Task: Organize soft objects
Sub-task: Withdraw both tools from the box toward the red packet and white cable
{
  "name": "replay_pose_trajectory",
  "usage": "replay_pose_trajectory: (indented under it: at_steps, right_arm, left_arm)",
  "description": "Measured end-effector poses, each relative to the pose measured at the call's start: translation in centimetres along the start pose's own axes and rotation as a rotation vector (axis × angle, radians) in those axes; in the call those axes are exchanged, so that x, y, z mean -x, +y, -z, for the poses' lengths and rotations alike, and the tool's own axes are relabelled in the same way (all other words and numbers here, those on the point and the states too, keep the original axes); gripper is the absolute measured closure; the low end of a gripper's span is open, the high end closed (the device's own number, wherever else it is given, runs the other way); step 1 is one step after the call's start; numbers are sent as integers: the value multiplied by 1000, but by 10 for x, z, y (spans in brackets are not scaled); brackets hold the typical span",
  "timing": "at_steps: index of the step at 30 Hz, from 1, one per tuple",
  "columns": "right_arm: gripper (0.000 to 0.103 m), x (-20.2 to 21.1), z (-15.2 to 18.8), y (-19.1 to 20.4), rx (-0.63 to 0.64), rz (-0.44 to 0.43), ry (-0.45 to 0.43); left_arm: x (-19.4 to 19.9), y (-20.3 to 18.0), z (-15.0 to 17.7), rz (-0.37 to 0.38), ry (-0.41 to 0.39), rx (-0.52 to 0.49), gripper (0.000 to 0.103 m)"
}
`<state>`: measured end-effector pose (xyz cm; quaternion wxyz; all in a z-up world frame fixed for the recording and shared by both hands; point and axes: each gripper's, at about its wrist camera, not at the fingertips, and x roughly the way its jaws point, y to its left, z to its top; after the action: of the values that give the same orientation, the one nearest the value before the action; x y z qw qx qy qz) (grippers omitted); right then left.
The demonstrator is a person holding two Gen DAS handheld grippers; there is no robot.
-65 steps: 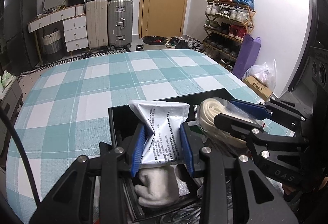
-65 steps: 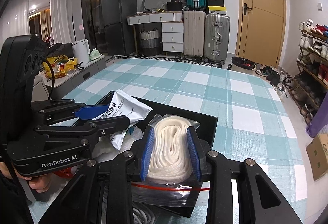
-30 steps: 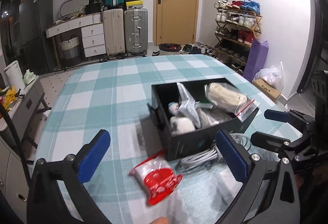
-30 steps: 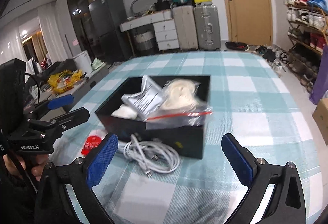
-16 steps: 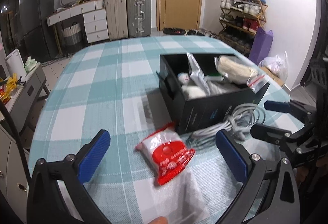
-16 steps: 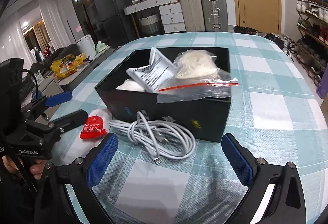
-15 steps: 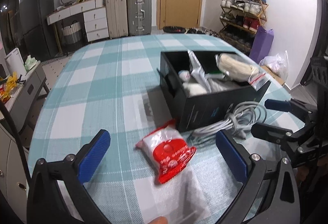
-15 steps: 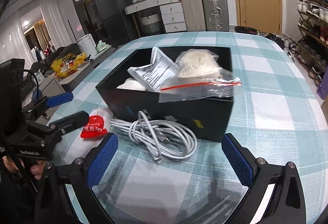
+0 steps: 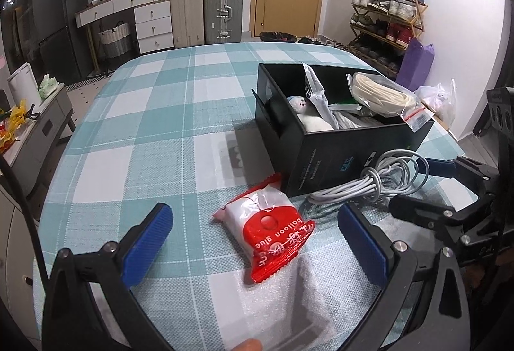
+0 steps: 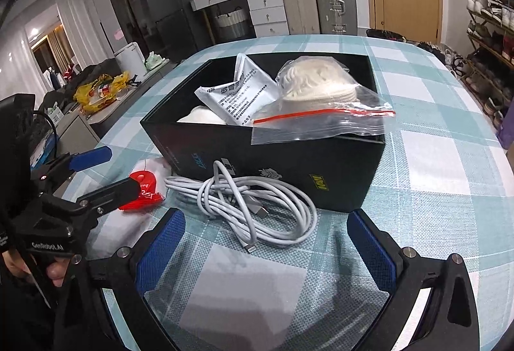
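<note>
A black box (image 9: 334, 155) (image 10: 289, 158) stands on the checked table and holds a silver foil packet (image 10: 237, 94), a zip bag of white rope (image 10: 318, 84) (image 9: 379, 94) and a white plush (image 9: 311, 121). A red and white balloon glue packet (image 9: 270, 232) (image 10: 141, 190) lies in front of my open left gripper (image 9: 253, 241). A coiled white cable (image 10: 247, 203) (image 9: 372, 180) lies beside the box, just ahead of my open right gripper (image 10: 263, 241). Both grippers are empty.
A sheet of white foam wrap (image 9: 282, 302) lies under the left gripper. The table's near right edge is close to the box. Suitcases (image 9: 205, 10), drawers and a shoe rack (image 9: 385, 23) stand beyond the table.
Both grippers let go of the foil packet and rope bag in the box, opened and pulled back. They now sit lower and closer to the glue packet and cable.
</note>
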<state>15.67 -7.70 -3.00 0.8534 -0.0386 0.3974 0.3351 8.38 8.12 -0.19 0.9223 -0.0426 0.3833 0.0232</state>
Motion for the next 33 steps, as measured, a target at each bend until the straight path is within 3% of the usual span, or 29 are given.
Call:
replay_pose_trajectory:
  at_steps: [14, 25, 33]
  right_arm:
    - [1, -23, -5, 7, -3, 46, 69]
    - [3, -29, -7, 9, -17, 66, 63]
    - [15, -26, -8, 5, -26, 57, 51]
  left_arm:
    - [-7, 7, 0, 2, 24, 27, 0]
    - [-11, 9, 1, 17, 34, 26, 0]
    - [-13, 8, 2, 24, 41, 27, 0]
